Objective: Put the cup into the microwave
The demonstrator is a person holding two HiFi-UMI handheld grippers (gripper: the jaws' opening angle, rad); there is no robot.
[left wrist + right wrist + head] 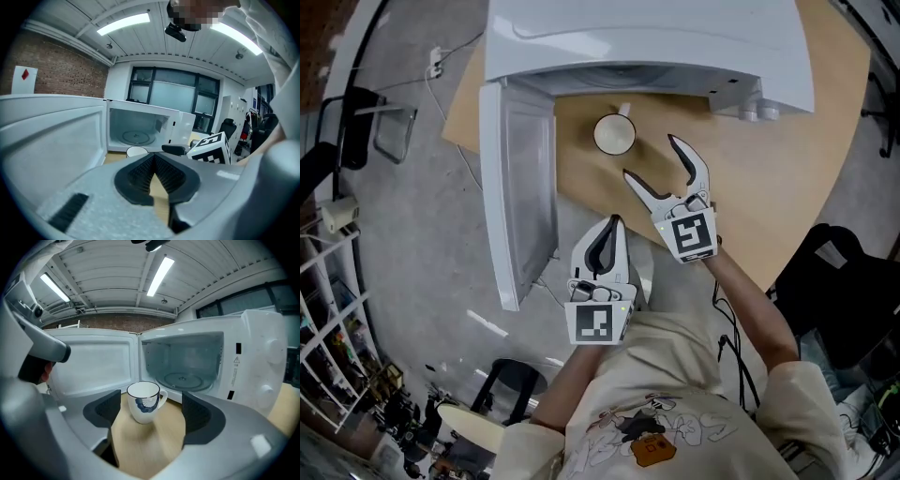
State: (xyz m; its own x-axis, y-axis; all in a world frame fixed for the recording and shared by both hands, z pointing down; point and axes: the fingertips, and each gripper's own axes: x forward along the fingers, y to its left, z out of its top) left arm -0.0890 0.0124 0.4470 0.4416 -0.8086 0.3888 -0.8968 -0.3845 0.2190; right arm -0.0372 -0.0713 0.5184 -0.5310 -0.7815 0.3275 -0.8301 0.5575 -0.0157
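On the table (787, 159), just in front of the open microwave (647, 42), the cup (614, 134) stands upright with its handle turned toward the oven. My right gripper (652, 157) has its jaws spread wide and empty; the cup is a little ahead of them and touches neither pad. My left gripper (614, 225) is held back near my body with its jaws closed on nothing. The step in hand, as I judge it, is the grasp. I should bring the right gripper forward until the cup body sits squarely between the pads. The handle should stay clear of both pads, and the jaws should close on the round wall below the rim. I should then lift only enough to clear the oven sill, keep the cup level, and set it on the glass plate (185, 378) inside. The left gripper should stay clear of the door (520, 178), which is swung fully open to the left. The head view shows the spacing between cup, oven mouth and both grippers from above. The right gripper view alone shows the blue mark on the cup (144, 401), the side its handle is on, and the bare oven interior. The left gripper view shows only the cup's rim above its own closed jaws.
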